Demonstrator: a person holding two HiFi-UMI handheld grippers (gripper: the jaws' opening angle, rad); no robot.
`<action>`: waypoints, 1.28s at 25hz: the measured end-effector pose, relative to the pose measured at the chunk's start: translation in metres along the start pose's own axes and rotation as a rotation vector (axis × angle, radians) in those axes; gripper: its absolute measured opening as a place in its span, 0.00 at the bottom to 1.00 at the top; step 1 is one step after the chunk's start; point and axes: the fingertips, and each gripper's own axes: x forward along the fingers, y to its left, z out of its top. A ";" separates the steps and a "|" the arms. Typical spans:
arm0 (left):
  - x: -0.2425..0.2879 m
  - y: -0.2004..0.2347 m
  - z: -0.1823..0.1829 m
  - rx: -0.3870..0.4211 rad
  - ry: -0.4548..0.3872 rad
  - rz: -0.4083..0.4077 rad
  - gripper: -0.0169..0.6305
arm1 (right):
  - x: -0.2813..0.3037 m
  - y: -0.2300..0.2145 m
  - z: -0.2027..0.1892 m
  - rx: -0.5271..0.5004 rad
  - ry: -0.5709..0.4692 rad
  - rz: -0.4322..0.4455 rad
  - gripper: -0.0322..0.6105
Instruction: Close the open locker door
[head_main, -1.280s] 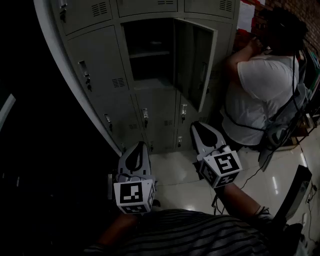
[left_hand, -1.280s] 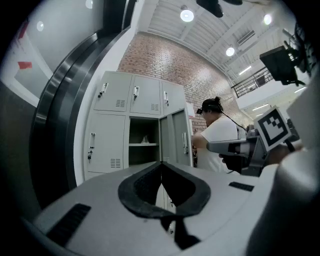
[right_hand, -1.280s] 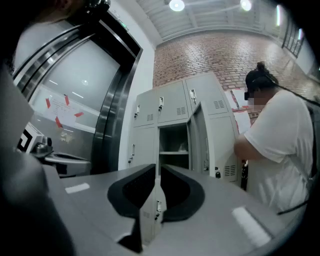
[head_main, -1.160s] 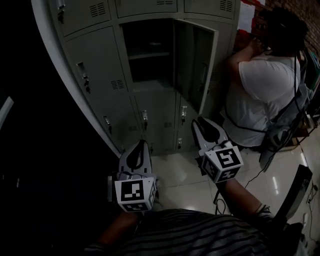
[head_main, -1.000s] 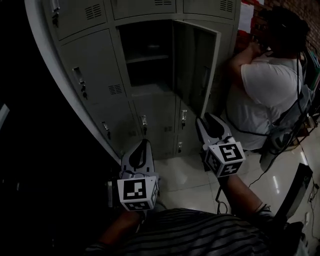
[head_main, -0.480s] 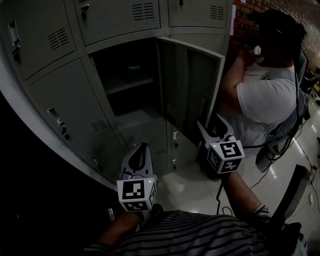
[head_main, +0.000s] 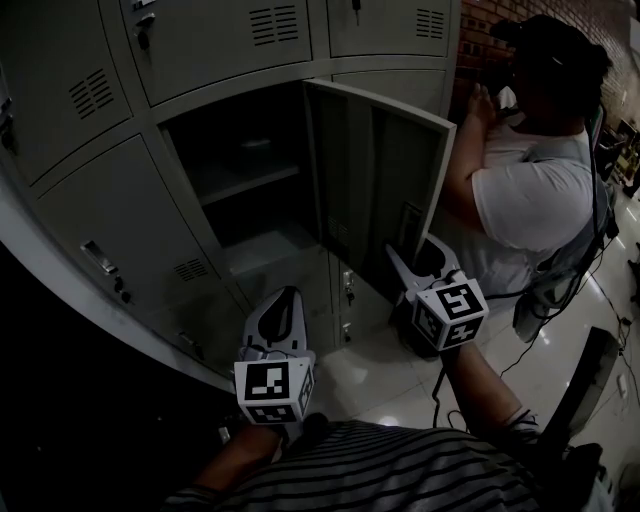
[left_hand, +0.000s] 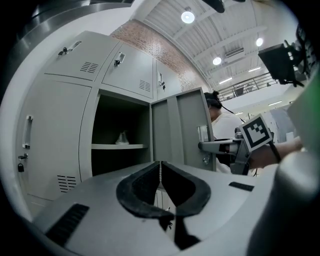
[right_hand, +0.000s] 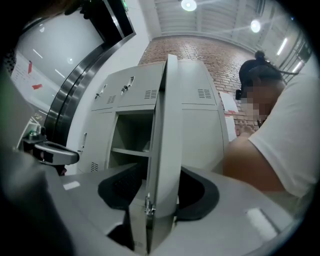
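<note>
The grey locker door (head_main: 375, 170) stands swung out to the right of its dark open compartment (head_main: 240, 170). My right gripper (head_main: 412, 256) is at the door's lower free edge, one jaw on each side of it. In the right gripper view the door (right_hand: 167, 125) runs edge-on between the jaws of the right gripper (right_hand: 163, 169), which are closing round it with little gap left. My left gripper (head_main: 283, 300) hangs lower and to the left, below the compartment. It is shut with nothing in it; its fingertips (left_hand: 160, 164) meet.
A person in a white T-shirt (head_main: 530, 190) stands close to the right of the open door. Closed lockers (head_main: 100, 210) surround the compartment. A shelf (left_hand: 117, 146) inside carries a small pale object (left_hand: 122, 137). Glossy floor (head_main: 370, 370) lies below.
The lockers have grown closer in the head view. My right gripper moved forward and up to the door's free edge, which now sits between its jaws. The left gripper barely moved.
</note>
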 end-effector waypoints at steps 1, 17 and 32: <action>0.000 0.001 -0.001 -0.005 0.002 0.002 0.03 | -0.002 0.005 0.001 0.004 -0.002 0.010 0.35; -0.034 0.087 -0.015 -0.029 0.023 0.165 0.03 | 0.035 0.187 0.013 0.041 -0.028 0.402 0.28; -0.027 0.225 -0.029 -0.043 0.014 0.281 0.03 | 0.182 0.266 0.008 0.007 -0.046 0.410 0.24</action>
